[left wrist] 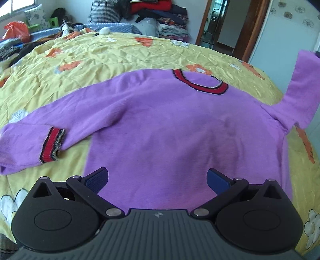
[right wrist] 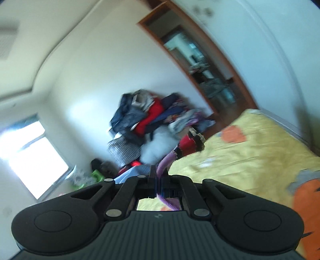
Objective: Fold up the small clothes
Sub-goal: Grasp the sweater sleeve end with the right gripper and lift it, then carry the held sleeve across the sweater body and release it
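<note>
A small purple sweater [left wrist: 160,128] with a red and black collar lies flat on the yellow bedspread [left wrist: 100,54]. Its left sleeve [left wrist: 36,140] is folded back, showing a red striped cuff. Its right sleeve [left wrist: 300,88] is lifted off the bed at the right edge. My left gripper [left wrist: 158,180] is open and hovers over the sweater's lower hem. My right gripper [right wrist: 159,176] is shut on the purple right sleeve [right wrist: 166,166], whose red striped cuff [right wrist: 190,142] sticks up beyond the fingers. The right wrist view is tilted and blurred.
A pile of clothes [left wrist: 152,14] and bags sits at the far end of the bed. An open wooden doorway [left wrist: 226,26] is at the back right. A window [right wrist: 34,156] is at the left. The bed's right edge runs next to a white wall [left wrist: 290,30].
</note>
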Demonstrator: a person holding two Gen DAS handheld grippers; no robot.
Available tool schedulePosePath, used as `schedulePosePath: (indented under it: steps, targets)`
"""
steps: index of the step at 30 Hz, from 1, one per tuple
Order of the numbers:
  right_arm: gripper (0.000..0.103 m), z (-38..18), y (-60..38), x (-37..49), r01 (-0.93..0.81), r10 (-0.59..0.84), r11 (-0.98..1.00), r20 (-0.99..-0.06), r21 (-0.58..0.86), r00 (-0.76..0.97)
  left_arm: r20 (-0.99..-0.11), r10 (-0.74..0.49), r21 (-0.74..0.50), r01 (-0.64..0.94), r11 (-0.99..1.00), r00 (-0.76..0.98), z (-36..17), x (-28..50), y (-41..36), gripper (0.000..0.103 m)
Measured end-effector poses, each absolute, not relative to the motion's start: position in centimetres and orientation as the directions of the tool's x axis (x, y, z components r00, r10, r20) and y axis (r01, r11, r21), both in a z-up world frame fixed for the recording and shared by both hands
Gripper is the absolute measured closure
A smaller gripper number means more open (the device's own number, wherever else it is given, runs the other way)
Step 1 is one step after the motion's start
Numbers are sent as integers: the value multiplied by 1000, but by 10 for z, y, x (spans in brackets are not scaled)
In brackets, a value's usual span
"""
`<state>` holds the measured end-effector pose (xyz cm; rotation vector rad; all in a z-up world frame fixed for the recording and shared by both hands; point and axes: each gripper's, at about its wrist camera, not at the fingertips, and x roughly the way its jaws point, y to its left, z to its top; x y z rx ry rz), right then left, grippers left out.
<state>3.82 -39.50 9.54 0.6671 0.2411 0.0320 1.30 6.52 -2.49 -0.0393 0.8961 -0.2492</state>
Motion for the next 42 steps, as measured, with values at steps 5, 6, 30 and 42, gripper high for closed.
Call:
schedulePosePath:
  steps: [5,6,30,42]
  targets:
    - [100,68,-296,90,15,194,810,-291,586,937,-759,-227,-168,153,974,610,-21,12,96,0]
    - [100,61,-276,99,9,209,816,-309,578,928,-759,-217,-165,141,976,614,-21,12,101,0]
    - [28,-74,-29,157,-274,383,924,-653,267,654,-771,-196,-214,43,976,607,-34,21,146,0]
    - [24,-43,-267,23,202,-104,974,-582,106,806,-682,-414,-376,195,906,603,-14,115,100,0]
